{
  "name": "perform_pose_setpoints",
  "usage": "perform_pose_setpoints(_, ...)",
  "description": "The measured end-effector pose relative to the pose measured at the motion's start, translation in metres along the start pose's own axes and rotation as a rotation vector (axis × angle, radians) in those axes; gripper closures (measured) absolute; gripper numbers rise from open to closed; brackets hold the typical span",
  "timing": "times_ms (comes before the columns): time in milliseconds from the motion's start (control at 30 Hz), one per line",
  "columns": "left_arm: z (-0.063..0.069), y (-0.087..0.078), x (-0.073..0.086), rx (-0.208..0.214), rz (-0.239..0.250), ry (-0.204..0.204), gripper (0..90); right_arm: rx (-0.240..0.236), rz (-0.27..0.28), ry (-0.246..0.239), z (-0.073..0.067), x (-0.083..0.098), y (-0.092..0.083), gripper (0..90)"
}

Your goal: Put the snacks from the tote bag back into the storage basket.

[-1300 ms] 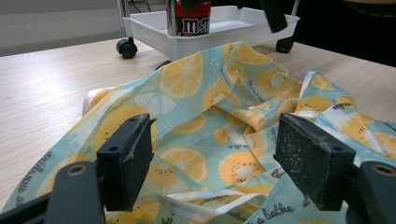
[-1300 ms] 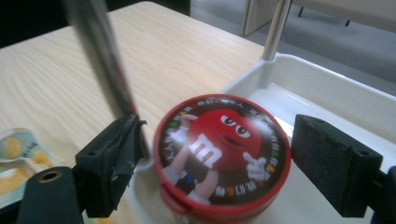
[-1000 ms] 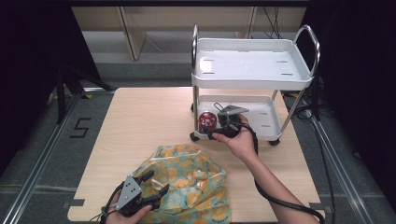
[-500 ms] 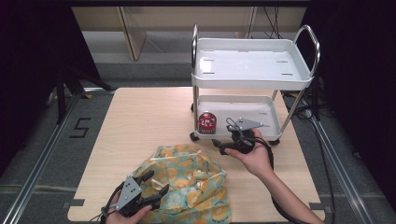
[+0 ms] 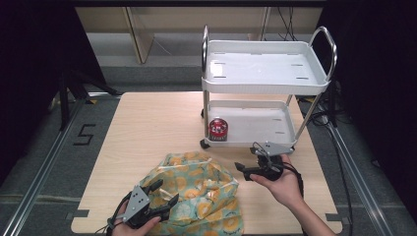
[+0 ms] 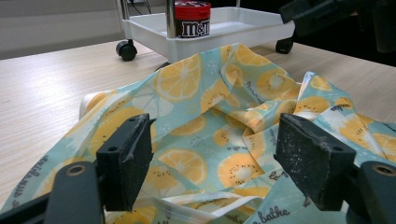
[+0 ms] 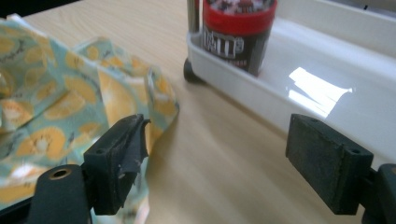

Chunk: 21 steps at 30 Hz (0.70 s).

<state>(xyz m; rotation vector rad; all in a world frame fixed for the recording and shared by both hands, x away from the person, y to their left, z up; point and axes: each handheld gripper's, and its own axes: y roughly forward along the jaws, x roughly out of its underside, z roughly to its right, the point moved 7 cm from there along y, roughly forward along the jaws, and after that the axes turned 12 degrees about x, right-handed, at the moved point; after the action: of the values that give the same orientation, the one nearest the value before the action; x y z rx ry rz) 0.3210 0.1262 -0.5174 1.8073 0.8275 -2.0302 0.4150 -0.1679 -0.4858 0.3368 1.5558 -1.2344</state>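
Both tongs released, nothing held. Left gripper (image 5: 158, 195) sits at the near edge over the near-left part of the bag (image 5: 201, 189), jaws wide either side of its folds (image 6: 210, 140). Right gripper (image 5: 244, 169) hangs above bare table just right of the bag, jaws spread and pointing left toward it. The bag – fruit-print fabric, crumpled – lies on the near middle of the table. The jar (image 5: 218, 129) stands upright on the lower shelf of the cart (image 5: 265, 86), at its left end by the post, apart from both grippers.

Risks, as I judge them:
- Limp fabric: a bite by the left gripper could catch one layer only, or bunch several, so the mouth won't open
- Right gripper coming in low could shove the bag's edge (image 7: 161, 100) along the table instead of getting a jaw under it
- Cart is on castors and stands just beyond the right gripper – a knock could roll it or tip the jar
- Trailing cables could drag across the bag

Surface: pale wood-grain table (image 5: 147, 128), flat and matte, a notch in its near-left edge. Room: dark curtains left and right, grey floor with metal rails and a "5" mark (image 5: 84, 133) at left, pale furniture at the far wall
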Motion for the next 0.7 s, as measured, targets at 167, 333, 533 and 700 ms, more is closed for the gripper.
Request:
perform_pose_setpoints(167, 0.000, 0.000, 0.000, -0.001, -0.001, 0.000, 26.7, 0.002, 0.000, 0.013, 0.001, 0.017, -0.011, 21.7)
perform_pose_setpoints(333, 0.000, -0.001, 0.000, -0.007, -0.011, -0.001, 26.7, -0.006, -0.015, 0.036, 0.001, 0.033, -0.020, 22.7)
perform_pose_setpoints(533, 0.001, -0.001, 0.001, -0.006, -0.014, -0.004, 26.7, -0.021, -0.045, 0.094, -0.003, 0.053, -0.022, 25.5)
perform_pose_setpoints(700, 0.002, -0.001, -0.002, 0.004, 0.008, -0.001, 25.8, -0.006, -0.018, 0.072, -0.002, 0.056, -0.020, 29.1)
